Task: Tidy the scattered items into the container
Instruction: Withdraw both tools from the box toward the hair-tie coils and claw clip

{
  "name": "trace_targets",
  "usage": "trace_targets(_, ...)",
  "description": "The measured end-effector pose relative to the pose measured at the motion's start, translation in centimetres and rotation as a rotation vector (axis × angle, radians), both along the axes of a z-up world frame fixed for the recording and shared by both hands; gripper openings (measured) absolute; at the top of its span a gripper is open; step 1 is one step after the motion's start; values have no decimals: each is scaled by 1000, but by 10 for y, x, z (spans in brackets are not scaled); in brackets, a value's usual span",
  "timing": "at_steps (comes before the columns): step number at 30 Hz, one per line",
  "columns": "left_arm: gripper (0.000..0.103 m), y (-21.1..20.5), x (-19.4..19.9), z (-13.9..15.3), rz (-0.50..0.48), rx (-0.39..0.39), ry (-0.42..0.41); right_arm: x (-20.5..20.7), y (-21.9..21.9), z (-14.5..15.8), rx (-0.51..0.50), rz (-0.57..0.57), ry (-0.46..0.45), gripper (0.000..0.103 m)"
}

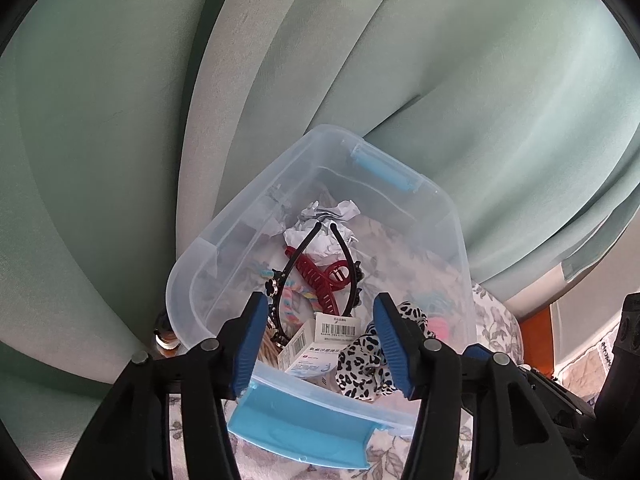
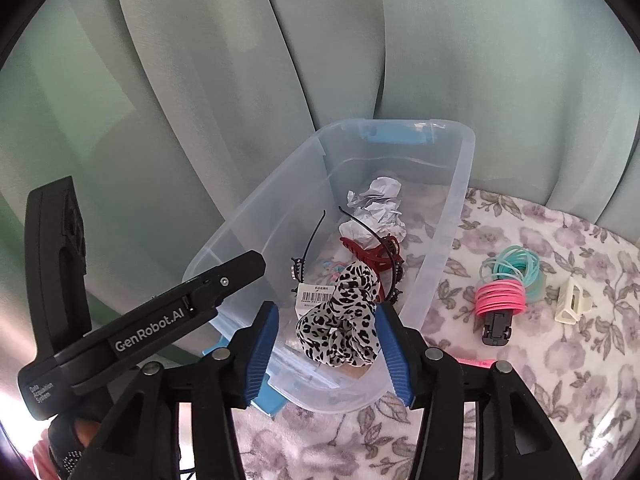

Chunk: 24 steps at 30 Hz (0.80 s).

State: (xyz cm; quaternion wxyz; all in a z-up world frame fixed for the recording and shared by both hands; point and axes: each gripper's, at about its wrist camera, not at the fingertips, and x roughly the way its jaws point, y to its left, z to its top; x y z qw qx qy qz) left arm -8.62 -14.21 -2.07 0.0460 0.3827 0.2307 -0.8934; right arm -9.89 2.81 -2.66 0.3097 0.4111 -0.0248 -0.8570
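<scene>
The left gripper [image 2: 224, 280] body reads "GenRobot.AI" and "Data Acquisition System"; the box [image 1: 308, 354] barcodes are illegible.

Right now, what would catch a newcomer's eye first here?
The clear plastic bin against the green curtain, holding a leopard-print scrunchie, a red claw clip and crumpled paper. Right of it, on the floral cloth, lie pink and teal hair ties and a cream clip.
</scene>
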Motion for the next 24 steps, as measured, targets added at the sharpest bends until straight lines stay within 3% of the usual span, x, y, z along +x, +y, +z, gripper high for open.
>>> trace_targets(7, 61, 6, 9, 11, -5, 8, -8, 14, 16, 13, -12, -42, 19, 58)
trace_targets(13, 61, 25, 15, 22, -67, -20, 1, 26, 45, 25, -36, -106, 36, 58)
trace_targets(24, 66, 62, 10, 9, -173, -98, -54, 37, 99, 34, -85, -253, 31, 59)
